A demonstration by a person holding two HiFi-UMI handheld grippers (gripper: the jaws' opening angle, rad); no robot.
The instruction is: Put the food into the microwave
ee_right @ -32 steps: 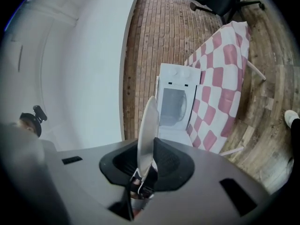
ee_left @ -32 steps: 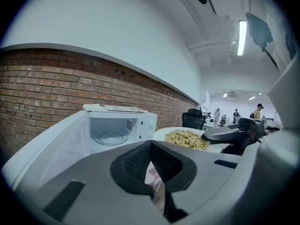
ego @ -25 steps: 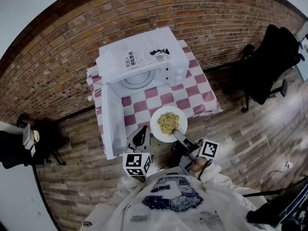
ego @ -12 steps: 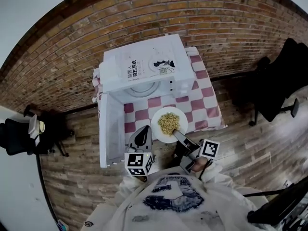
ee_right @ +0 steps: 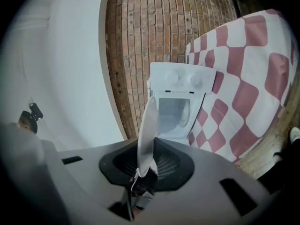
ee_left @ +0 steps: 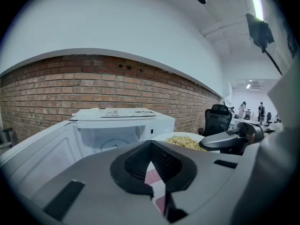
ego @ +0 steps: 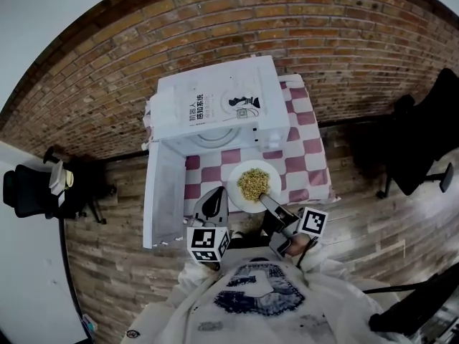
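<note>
A white plate of noodles [ego: 252, 185] hangs over the checked table [ego: 307, 160], in front of the white microwave [ego: 215, 106]. The microwave's door [ego: 161, 192] stands swung open to the left and its cavity with the glass turntable [ee_left: 110, 146] shows. My right gripper [ego: 267, 201] is shut on the plate's near rim, and the plate [ee_right: 146, 135] shows edge-on between its jaws in the right gripper view. My left gripper [ego: 211, 205] is shut with nothing in it, just left of the plate [ee_left: 183, 142] and level with it, pointing at the microwave [ee_left: 117, 125].
The open door juts out past the table's front left corner. A brick wall [ego: 287, 20] runs behind the microwave. Black office chairs stand on the wooden floor at the far left [ego: 32, 192] and far right [ego: 423, 135].
Both grippers and the plate have moved forward together over the table toward the open microwave. The grip on the plate is unchanged and the left gripper stays shut.
</note>
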